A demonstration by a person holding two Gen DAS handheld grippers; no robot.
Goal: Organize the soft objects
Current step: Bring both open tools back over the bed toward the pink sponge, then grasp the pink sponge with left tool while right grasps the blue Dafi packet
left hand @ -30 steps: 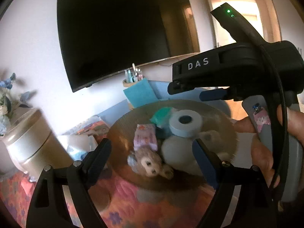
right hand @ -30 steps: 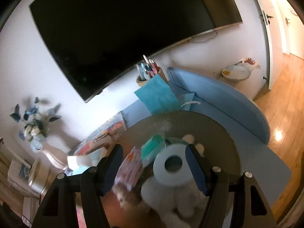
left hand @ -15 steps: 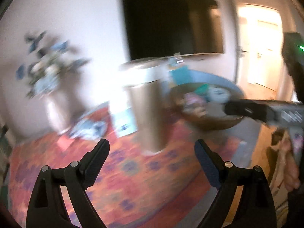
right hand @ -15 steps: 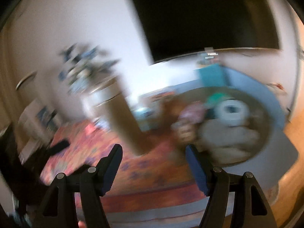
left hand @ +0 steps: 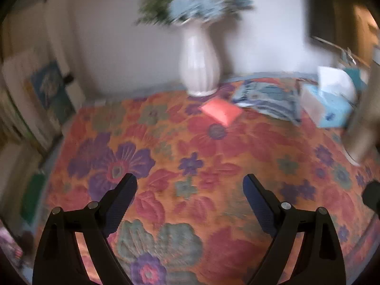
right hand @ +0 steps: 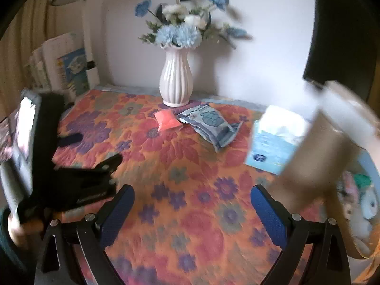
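Both your claws, left claw [left hand: 190, 187] and right claw [right hand: 192, 198], are apart and empty (right just widened) while the soft pouches [right hand: 209, 123] sit far by the vase [right hand: 175, 80], so an overshoot could tip it.

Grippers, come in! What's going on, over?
Left gripper and right gripper open, both empty. Small pink soft pouch lies beside crumpled blue packet on floral cloth. Nothing blocking.

Both grippers, left [left hand: 190, 185] and right [right hand: 192, 197], have black frames, silver screws, and blue textured fingers [right hand: 117, 215].
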